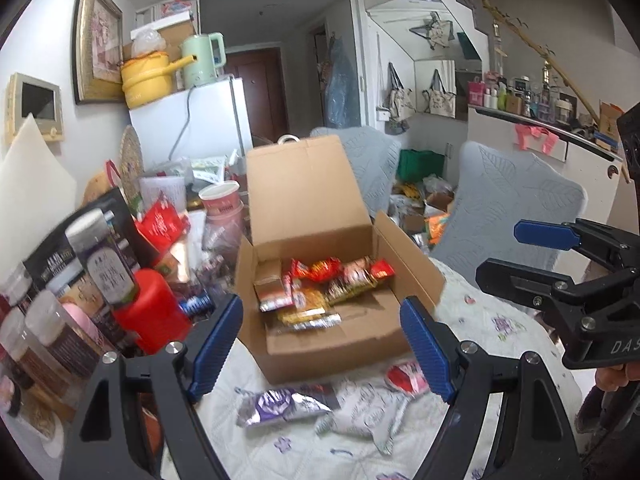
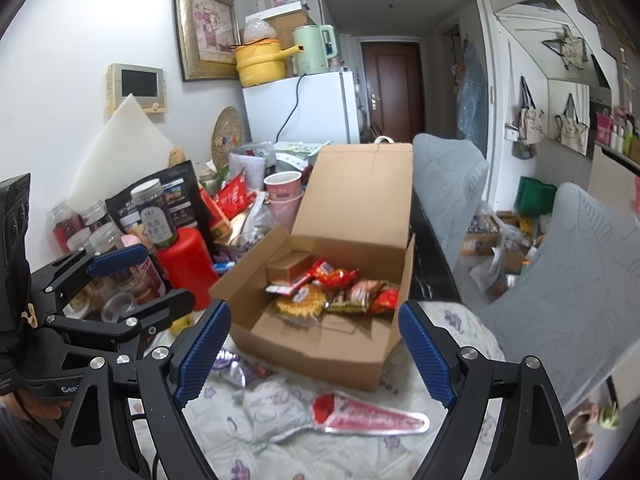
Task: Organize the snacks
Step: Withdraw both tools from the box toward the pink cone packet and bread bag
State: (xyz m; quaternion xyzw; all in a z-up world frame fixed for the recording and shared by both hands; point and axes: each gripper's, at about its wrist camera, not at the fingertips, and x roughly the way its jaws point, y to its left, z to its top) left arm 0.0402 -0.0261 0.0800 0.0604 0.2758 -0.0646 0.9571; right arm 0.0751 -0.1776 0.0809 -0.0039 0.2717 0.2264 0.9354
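Hovering over a desk [image 2: 360,452] spread with a floral cloth, both claws stand apart with nothing between their blue pads. The left claw [image 1: 320,344] and the right claw [image 2: 316,352] each point toward the same open box [image 2: 320,344], which sits at about 12 o'clock from either one, just beyond the fingertips. In the right view the left claw appears at 9 o'clock; in the left view the right claw shows at 3 o'clock, a hand [image 1: 612,376] gripping its handle.

Nearest on the cloth lie loose snacks. A purple packet [image 1: 280,404] rests at 6 o'clock from the box in the left view, beside a white packet [image 2: 276,408] and a red cone packet [image 2: 368,412] that lies flat with its tip toward 3 o'clock in the right view. All three are outside the box, just in front of its near wall.

Inside the box, a heap of red and yellow snack packets [image 2: 336,292] fills the far half, with a small brown carton [image 2: 290,266] in the far left corner. The lid stands upright at the back.

At 9 o'clock from the box stand a red canister [image 2: 186,264] and several clear jars [image 2: 100,240] amid clutter. Farther off at 11 o'clock a white fridge [image 2: 304,108] carries a yellow pot [image 2: 260,64] and a green kettle [image 2: 312,50]. Two grey chair backs [image 2: 448,184] rise at 2 o'clock.
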